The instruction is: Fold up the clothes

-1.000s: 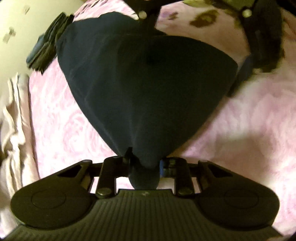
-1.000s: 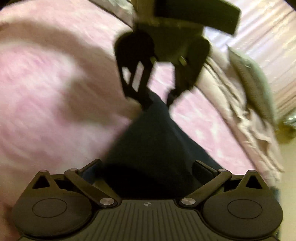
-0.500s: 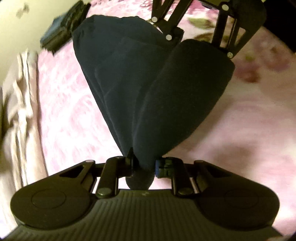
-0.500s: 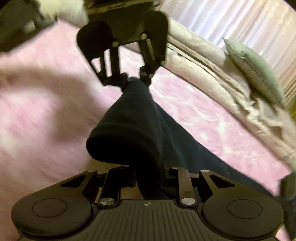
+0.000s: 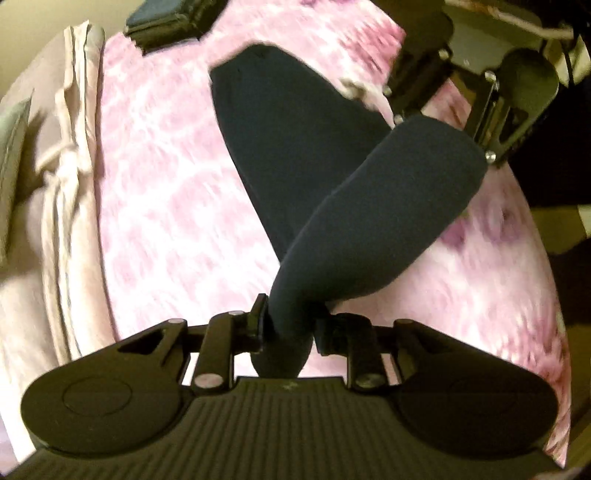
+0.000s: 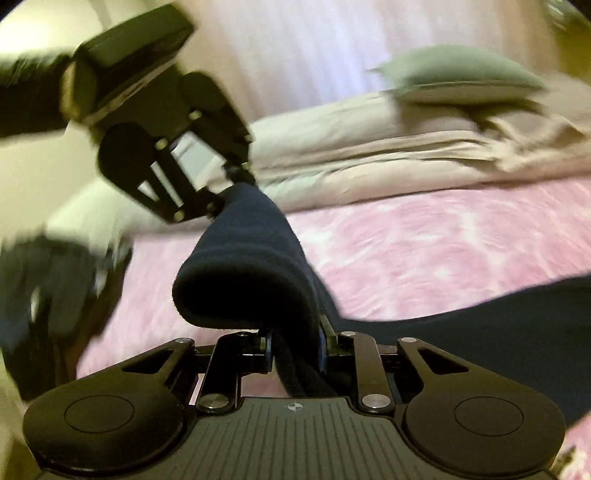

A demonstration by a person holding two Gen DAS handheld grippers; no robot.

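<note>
Two claws, one dark garment, and the picture has shifted fast. From the left wrist view: the left claw (image 5: 286, 326) is pinched tight on a bunched end of the garment (image 5: 295, 147), the cloth squeezed into a narrow neck right between its fingers. A second ago that cloth fanned out wide ahead of this claw; now it has narrowed into two strips, a raised roll running ahead and to the right toward the right claw (image 5: 443, 122), and a flat strip lying ahead on the pink bed (image 5: 166, 184). I'd call that the fold being carried over, mid-swing, not yet laid down. The flat strip's long axis runs straight away from the claw, its far end pointing toward a dark stack (image 5: 166, 18) at the bed's far edge.

Over to the right wrist view: the right claw (image 6: 295, 347) is likewise clamped on the garment (image 6: 251, 251), a thick doubled roll rising just ahead of it. A second ago it gaped empty, so this grip is new. The roll points ahead and slightly left to the left claw (image 6: 225, 195), which holds the far end. More cloth trails off right, low over the bed (image 6: 443, 240). Beyond lie a beige duvet (image 6: 369, 147) and a grey pillow (image 6: 461, 77).
</note>
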